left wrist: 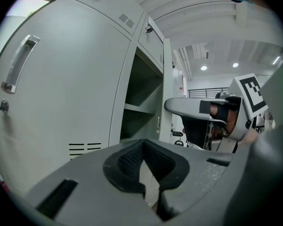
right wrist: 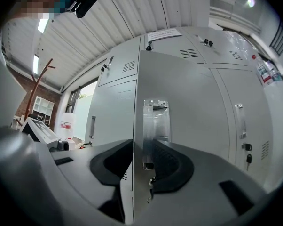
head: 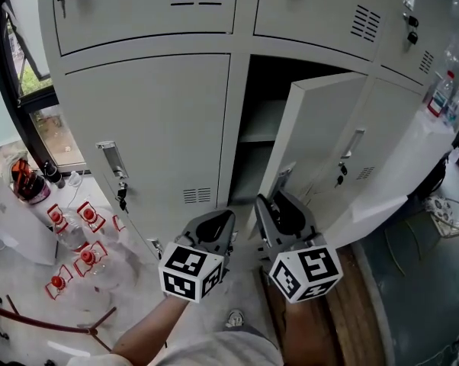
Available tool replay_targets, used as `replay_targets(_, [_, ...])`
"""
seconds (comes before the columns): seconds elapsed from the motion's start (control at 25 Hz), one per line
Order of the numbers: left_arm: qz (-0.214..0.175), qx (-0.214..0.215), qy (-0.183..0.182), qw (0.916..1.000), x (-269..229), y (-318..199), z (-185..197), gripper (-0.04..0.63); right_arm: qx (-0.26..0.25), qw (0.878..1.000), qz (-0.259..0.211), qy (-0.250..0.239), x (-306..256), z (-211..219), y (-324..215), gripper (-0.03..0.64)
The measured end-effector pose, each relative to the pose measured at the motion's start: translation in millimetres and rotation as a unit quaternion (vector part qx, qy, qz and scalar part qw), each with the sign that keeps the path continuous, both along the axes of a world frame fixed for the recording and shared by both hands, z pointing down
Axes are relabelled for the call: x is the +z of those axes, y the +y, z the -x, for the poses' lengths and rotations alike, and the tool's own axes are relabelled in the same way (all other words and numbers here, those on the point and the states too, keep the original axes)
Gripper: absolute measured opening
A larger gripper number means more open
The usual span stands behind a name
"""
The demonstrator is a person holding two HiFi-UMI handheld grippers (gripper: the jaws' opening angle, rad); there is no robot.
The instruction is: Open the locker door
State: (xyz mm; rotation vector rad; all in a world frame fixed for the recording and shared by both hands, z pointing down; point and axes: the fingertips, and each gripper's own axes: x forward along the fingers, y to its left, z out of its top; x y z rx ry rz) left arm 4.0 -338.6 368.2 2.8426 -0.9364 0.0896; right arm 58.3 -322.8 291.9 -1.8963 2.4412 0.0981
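Observation:
The grey locker door (head: 321, 136) stands partly swung out, and the dark compartment (head: 290, 71) with a shelf (head: 261, 124) shows behind it. My right gripper (head: 274, 198) is at the door's free lower edge. In the right gripper view, the door edge (right wrist: 137, 126) runs between the two pads of the right gripper (right wrist: 140, 159). One pad lies behind the door, the other against the metal handle plate (right wrist: 155, 121). My left gripper (head: 218, 218) hangs beside it, shut and holding nothing, and it points at the open compartment (left wrist: 139, 93).
A closed locker door (head: 149, 128) with a handle (head: 111, 158) and a hanging key (head: 122, 197) is on the left. Bottles with red caps (head: 85, 235) lie on the floor at the left. A white ledge (head: 420, 158) with bottles (head: 441, 94) is at the right.

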Motion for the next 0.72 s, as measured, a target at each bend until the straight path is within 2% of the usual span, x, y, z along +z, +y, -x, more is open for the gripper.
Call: replay_targets(0.72, [0.007,0.044,0.003,0.999,4.7,28.0,-24.3,0.006,0.041,0.999,-0.001,0.013,0.4,-25.1,43.4,0.138])
